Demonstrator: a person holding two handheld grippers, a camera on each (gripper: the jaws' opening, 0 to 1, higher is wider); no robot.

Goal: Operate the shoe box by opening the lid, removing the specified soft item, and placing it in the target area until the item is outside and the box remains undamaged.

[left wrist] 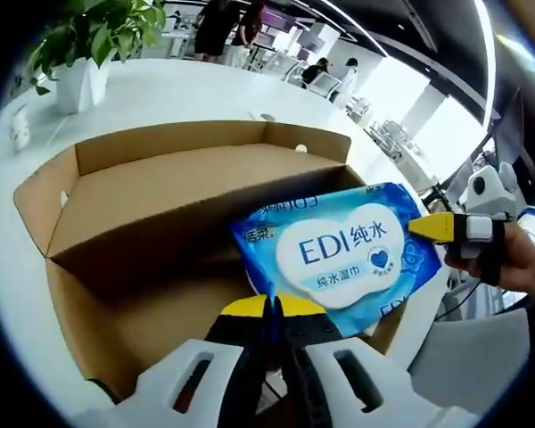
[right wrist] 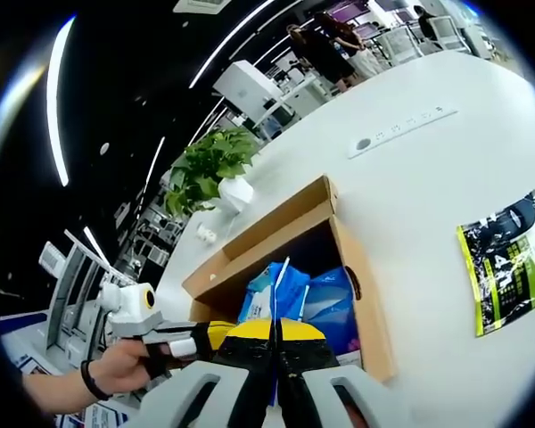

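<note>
A brown cardboard shoe box (left wrist: 160, 205) stands open on a white table, its lid flap folded back. A blue pack of wet wipes (left wrist: 339, 250) printed "EDI" lies tilted over the box's right corner. My left gripper (left wrist: 271, 308) is shut on the pack's near edge, and a thin blue sliver shows between its yellow tips. The right gripper (left wrist: 432, 226), held in a hand, meets the pack's right edge. In the right gripper view, my right gripper (right wrist: 274, 332) is shut on an edge of the pack (right wrist: 325, 299) above the box (right wrist: 276, 223). The left gripper (right wrist: 192, 339) is beside it.
A potted plant (left wrist: 85, 53) in a white pot stands on the table beyond the box. A green and black packet (right wrist: 508, 263) lies flat on the white table (right wrist: 428, 205) to the box's right. A socket strip (right wrist: 401, 129) is set into the tabletop. People stand far behind.
</note>
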